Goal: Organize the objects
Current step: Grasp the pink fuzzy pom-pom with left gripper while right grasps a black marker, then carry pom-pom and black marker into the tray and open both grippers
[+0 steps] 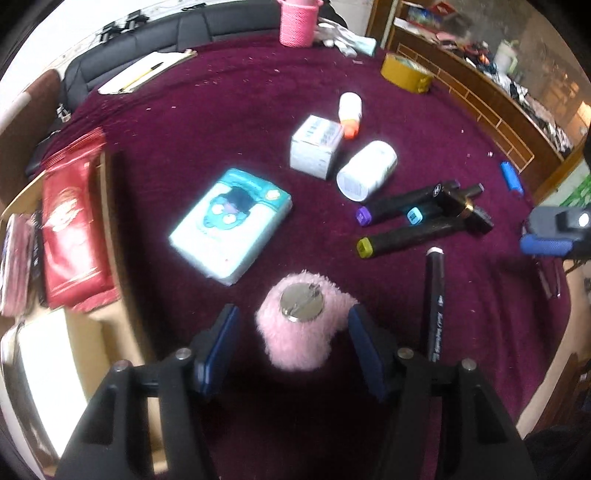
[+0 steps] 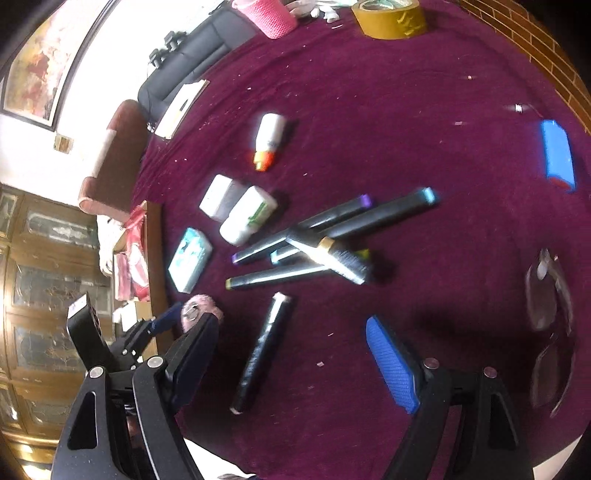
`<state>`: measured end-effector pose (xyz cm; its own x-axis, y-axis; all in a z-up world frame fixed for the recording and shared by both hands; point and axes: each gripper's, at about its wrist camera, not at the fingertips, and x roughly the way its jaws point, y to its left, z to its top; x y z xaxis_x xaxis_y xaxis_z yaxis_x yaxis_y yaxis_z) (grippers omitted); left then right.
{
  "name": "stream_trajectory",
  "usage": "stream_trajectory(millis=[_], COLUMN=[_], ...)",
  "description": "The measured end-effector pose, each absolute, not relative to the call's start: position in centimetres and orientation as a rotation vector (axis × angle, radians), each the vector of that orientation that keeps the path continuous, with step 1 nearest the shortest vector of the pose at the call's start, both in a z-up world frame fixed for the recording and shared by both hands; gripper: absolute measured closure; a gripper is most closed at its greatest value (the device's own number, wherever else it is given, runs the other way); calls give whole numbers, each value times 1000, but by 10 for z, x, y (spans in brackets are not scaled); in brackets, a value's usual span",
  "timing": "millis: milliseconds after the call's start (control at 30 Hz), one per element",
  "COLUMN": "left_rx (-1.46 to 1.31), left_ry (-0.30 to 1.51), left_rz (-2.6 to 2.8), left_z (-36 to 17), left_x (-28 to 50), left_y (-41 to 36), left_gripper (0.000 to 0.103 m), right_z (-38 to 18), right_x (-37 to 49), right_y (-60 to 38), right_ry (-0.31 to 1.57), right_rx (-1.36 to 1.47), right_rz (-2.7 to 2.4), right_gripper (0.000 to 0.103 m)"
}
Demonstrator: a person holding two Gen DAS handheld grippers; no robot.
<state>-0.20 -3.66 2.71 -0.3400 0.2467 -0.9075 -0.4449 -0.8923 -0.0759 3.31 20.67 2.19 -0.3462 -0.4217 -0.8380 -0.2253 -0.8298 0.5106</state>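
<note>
Three red packets point(image 1: 72, 236) lie inside the cardboard box point(image 1: 110, 332).

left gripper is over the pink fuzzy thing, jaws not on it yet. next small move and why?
Probably lower the left gripper a little and close on the pink fuzzy badge. It lies metal back up on the maroon cloth, between the open jaws. The pads seem not to press on it, and the black marker lies just outside the right-hand pad.

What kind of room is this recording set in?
Probably a home living room: a dark sofa behind the maroon-covered table, a framed painting on the wall, and wooden glass-fronted cabinets.
</note>
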Motion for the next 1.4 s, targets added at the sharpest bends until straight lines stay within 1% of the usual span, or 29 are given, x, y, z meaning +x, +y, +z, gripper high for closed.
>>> stream_trajectory(millis=[67, 133, 167, 200, 233, 300, 333, 367, 433, 600, 633, 667, 700, 767, 800, 833, 900, 967, 1100, 1267, 1400], left_rx=[-1476, -1451, -1439, -1428, -1425, -1429, -1436, -1442, -1459, -1462, -1461, -1456, -1446, -1423, -1413, -1401, -1405, -1416, -1424, -1397, -1373], left_ry=[296, 303, 297, 301, 309, 304, 277, 250, 201, 202, 208, 208, 215, 247, 267, 277, 228, 143, 57, 10, 7], left_rz=[2250, 2237, 2233, 2236, 2241, 2251, 2258, 2261, 2270, 2269, 2270, 2267, 2267, 2287, 2301, 2329, 2344, 2354, 2359, 2364, 2366], left_z=[21, 17, 16, 17, 17, 17, 17, 17, 18, 18, 17, 17, 17, 16, 16, 15, 16, 17, 21, 34, 44], left_x=[-5, -6, -5, -3, 1, 6, 8, 10, 12, 13, 12, 12, 12, 14, 15, 16, 15, 15, 19, 23, 25], left_y=[-30, -24, -22, -21, -19, -20, -23, -26, -30, -28, -27, -25, -23, -21, -19, -19, -23, -30, -39, -44, -47], left_gripper=[43, 56, 63, 67, 67, 70, 71, 71, 71, 69, 68, 64, 62, 62, 68, 71, 77, 77, 77, 77, 77], right_z=[22, 22, 22, 22, 23, 22, 21, 18, 12, -6, -9, -11, -11, -9, -7, -6, -2, 3, 13, 19, 25], right_x=[26, 19, 15, 12, 10, 5, 3, 0, -8, -22, -23, -23, -22, -20, -17, -15, -8, -1, 10, 13, 14], right_y=[209, 206, 201, 196, 190, 178, 176, 173, 173, 177, 178, 179, 180, 180, 180, 181, 184, 185, 184, 173, 159], right_ry=[-768, -618, -493, -398, -298, -121, -84, -55, -35, -29, -28, -22, -38, -39, -26, -45, -97, -118, -218, -277, -303], right_rx=[1726, 1736, 1747, 1745, 1736, 1701, 1692, 1688, 1700, 1754, 1760, 1757, 1746, 1736, 1735, 1729, 1715, 1701, 1675, 1658, 1639], right_rz=[-2345, -2371, -2388, -2396, -2396, -2402, -2396, -2381, -2356, -2286, -2278, -2279, -2277, -2285, -2298, -2302, -2303, -2312, -2300, -2280, -2267], right_gripper=[17, 20, 27, 32, 34, 43, 47, 55, 55, 60, 63, 66, 75, 83, 83, 83, 83, 83, 83, 83, 83])
